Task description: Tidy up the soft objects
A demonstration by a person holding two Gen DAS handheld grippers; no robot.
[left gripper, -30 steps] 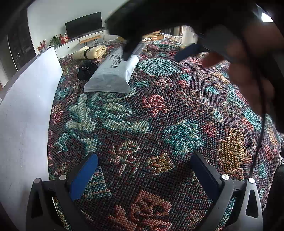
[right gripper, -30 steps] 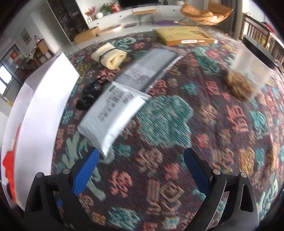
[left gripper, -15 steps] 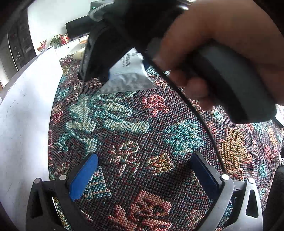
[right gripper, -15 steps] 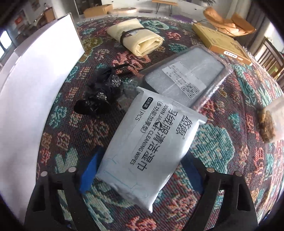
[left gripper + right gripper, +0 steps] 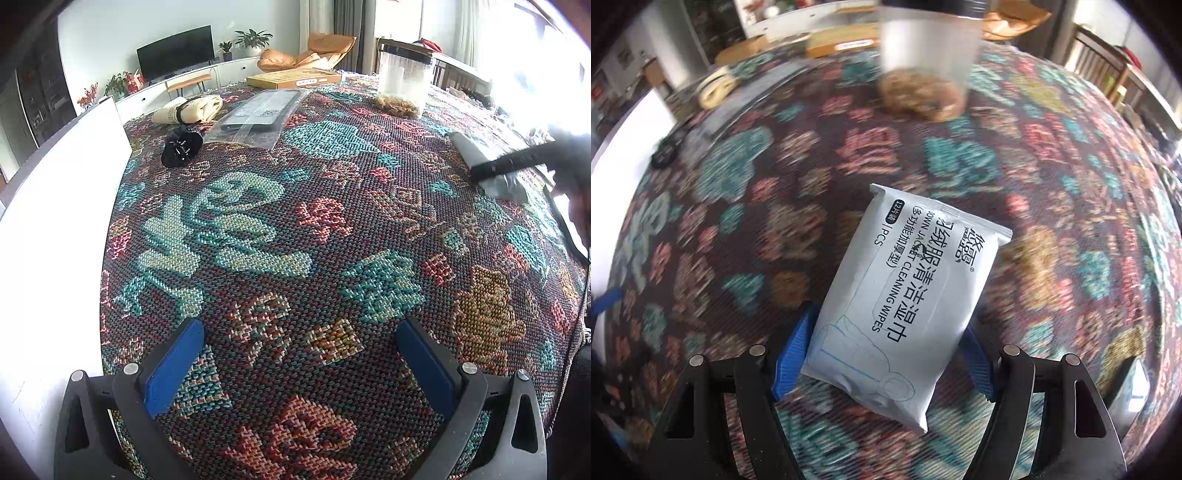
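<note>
My right gripper (image 5: 882, 350) is shut on a pale grey pack of cleaning wipes (image 5: 905, 295), held above the patterned tablecloth (image 5: 775, 221). In the left wrist view the pack (image 5: 491, 170) shows at the right, gripped by the right gripper (image 5: 480, 171). My left gripper (image 5: 299, 365) is open and empty, low over the cloth (image 5: 295, 229) near its front edge. A rolled cream cloth with a black band (image 5: 190, 109), a black bundle (image 5: 181, 146) and a flat clear-bagged grey item (image 5: 258, 114) lie at the far left.
A clear container with brown contents (image 5: 404, 86) stands at the back; it shows blurred in the right wrist view (image 5: 927, 66). A flat cardboard box (image 5: 291, 77) lies behind. A white board (image 5: 48, 206) runs along the table's left side.
The right gripper closed on the wipes pack, lifted it from beside the black bundle and carried it to the right side of the table. The left gripper has stayed still and open.
</note>
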